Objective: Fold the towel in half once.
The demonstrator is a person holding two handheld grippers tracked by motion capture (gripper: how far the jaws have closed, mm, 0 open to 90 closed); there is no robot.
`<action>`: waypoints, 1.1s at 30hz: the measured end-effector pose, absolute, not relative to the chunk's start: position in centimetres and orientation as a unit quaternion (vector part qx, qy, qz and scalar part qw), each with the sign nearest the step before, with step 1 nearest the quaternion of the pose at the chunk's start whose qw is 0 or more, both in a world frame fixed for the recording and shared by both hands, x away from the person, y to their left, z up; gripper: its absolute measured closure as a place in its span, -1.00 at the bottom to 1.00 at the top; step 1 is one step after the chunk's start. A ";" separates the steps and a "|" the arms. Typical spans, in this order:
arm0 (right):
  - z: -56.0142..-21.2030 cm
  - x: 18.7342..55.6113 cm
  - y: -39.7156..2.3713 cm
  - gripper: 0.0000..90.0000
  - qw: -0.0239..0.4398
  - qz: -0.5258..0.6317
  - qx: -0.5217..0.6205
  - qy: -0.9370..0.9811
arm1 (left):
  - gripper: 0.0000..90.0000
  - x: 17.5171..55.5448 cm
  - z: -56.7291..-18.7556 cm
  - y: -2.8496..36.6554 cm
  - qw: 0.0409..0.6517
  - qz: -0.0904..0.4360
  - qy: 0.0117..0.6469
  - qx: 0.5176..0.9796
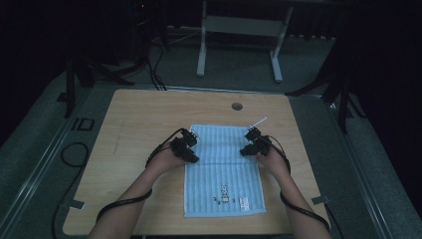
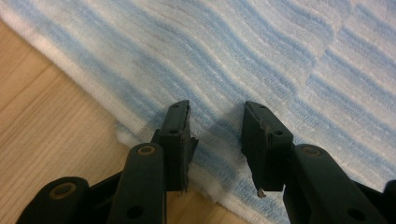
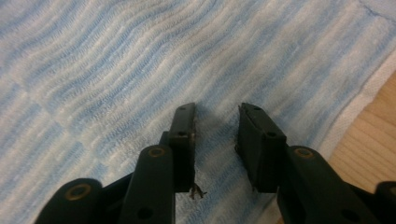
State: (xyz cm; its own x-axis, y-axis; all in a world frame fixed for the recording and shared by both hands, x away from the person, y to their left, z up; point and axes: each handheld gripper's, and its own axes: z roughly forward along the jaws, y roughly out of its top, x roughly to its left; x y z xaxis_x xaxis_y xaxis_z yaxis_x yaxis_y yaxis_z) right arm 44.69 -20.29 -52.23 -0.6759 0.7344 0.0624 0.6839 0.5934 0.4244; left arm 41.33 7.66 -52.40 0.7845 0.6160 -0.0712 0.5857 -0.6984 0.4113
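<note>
A light blue and white striped towel (image 1: 224, 174) lies flat on the wooden table (image 1: 144, 114), with a crease across its middle and a small label near its front edge. My left gripper (image 1: 193, 147) is at the towel's left edge, just behind the crease. In the left gripper view its jaws (image 2: 215, 109) stand apart over the towel's border (image 2: 261, 56), nothing between them. My right gripper (image 1: 248, 142) is at the towel's right edge. Its jaws (image 3: 217, 109) are also apart above the striped cloth (image 3: 116, 70), and bare wood shows at the right (image 3: 373, 135).
A round cable hole (image 1: 237, 106) is in the table behind the towel. Bare wood lies left, right and behind the towel. Beyond the table stand a white desk frame (image 1: 239, 25) and dark stands, with cables on the floor at the left (image 1: 74, 149).
</note>
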 end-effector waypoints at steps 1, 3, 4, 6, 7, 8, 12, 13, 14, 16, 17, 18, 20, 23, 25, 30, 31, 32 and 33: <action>-52.1 44.6 -20.3 0.38 0.057 0.212 0.395 0.892 | 0.37 41.4 -52.3 7.7 0.208 0.032 0.327 0.921; -51.5 44.5 -20.6 0.34 0.066 0.218 0.387 0.894 | 0.33 41.5 -51.9 7.7 0.211 0.028 0.326 0.921; -51.2 44.5 -20.8 0.34 0.069 0.224 0.390 0.890 | 0.33 41.7 -51.6 7.9 0.217 0.027 0.331 0.918; -50.3 44.8 -21.6 0.34 0.076 0.238 0.400 0.882 | 0.33 42.1 -51.1 8.1 0.223 0.036 0.342 0.912; -49.9 45.1 -22.0 0.33 0.083 0.241 0.406 0.877 | 0.33 42.2 -51.0 8.2 0.224 0.040 0.345 0.911; -49.7 45.3 -22.3 0.32 0.087 0.243 0.409 0.875 | 0.33 42.5 -50.7 8.2 0.228 0.046 0.347 0.909; -49.2 46.7 -23.9 0.31 0.098 0.240 0.429 0.865 | 0.25 43.7 -50.1 8.3 0.230 0.061 0.362 0.901; -49.2 47.2 -24.4 0.31 0.096 0.243 0.436 0.861 | 0.25 44.0 -50.0 8.3 0.231 0.063 0.367 0.899; -49.1 47.5 -24.5 0.31 0.096 0.241 0.443 0.858 | 0.25 44.6 -49.9 8.5 0.230 0.065 0.373 0.896; -49.2 48.4 -25.1 0.29 0.096 0.241 0.453 0.853 | 0.25 45.8 -49.8 9.0 0.238 0.066 0.396 0.884; -49.3 49.0 -25.4 0.29 0.101 0.242 0.461 0.848 | 0.25 46.1 -49.8 9.1 0.240 0.067 0.401 0.882; -49.3 49.2 -25.4 0.29 0.100 0.242 0.466 0.845 | 0.25 46.6 -49.9 9.3 0.245 0.076 0.411 0.875; -49.4 49.9 -25.6 0.28 0.100 0.244 0.475 0.840 | 0.25 47.4 -50.1 9.7 0.248 0.087 0.426 0.866; -49.9 51.0 -25.4 0.25 0.101 0.237 0.486 0.835 | 0.25 48.6 -50.6 10.1 0.253 0.088 0.441 0.857; -50.3 51.6 -25.0 0.23 0.099 0.228 0.488 0.837 | 0.22 49.4 -51.0 10.1 0.245 0.090 0.454 0.852; -51.1 52.6 -24.0 0.21 0.094 0.215 0.491 0.839 | 0.15 50.6 -51.6 9.8 0.241 0.098 0.454 0.852; -51.3 52.8 -23.8 0.21 0.094 0.211 0.490 0.840 | 0.15 50.6 -51.6 9.8 0.241 0.098 0.454 0.852; -51.7 53.3 -23.0 0.18 0.094 0.203 0.493 0.841 | 0.15 51.4 -52.5 9.9 0.242 0.095 0.467 0.845; -51.7 53.3 -23.0 0.18 0.094 0.203 0.493 0.841 | 0.15 51.4 -52.5 9.9 0.242 0.095 0.467 0.845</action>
